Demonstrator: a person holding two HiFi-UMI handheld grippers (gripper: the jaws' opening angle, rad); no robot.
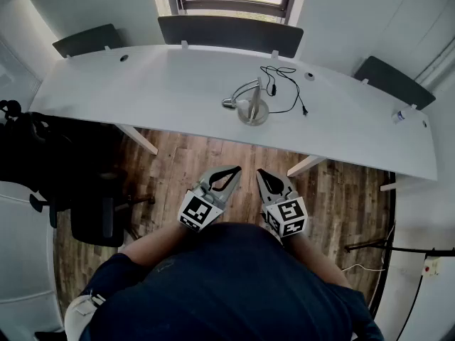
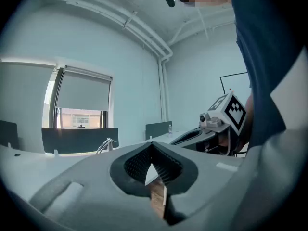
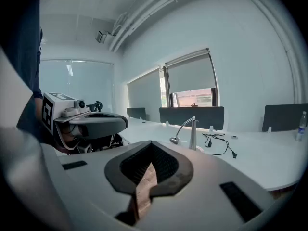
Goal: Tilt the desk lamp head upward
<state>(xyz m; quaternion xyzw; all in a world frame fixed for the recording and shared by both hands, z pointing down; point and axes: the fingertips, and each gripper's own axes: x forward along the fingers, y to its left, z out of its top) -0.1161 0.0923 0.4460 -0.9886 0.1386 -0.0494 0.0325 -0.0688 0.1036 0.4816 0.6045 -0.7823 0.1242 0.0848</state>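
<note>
Left claw: clenched on nothing, tips met, held level and close to my body over the wood floor. It is well short of the desk.

Desk lamp: stands on the white desk, toward its front edge and nearly straight ahead of me. It has a round metal base and a thin curved neck. The head droops to the left, low over the desktop. Task not begun, by my reading.

Risks at the lamp:
- Both claws are closed. If I arrive like this I would knock the head, not take it.
- The base looks small and light. Lifting the head with one claw alone could slide or tip the whole lamp toward the near edge. I judge one claw should steady the base.
- The head is small and looks smooth. It may slip out of a shallow pinch.
- Pulling on the neck, not the head, could bend the arc and leave the head angle unchanged.

Right claw: clenched too, empty, tipped slightly down beside the left one.

Black cord: lies loose behind and right of the base, with its plug free on the desktop. A right-side approach could snag it and drag the lamp.

Small bottle: far right on the desk, well apart. No concern.
</note>
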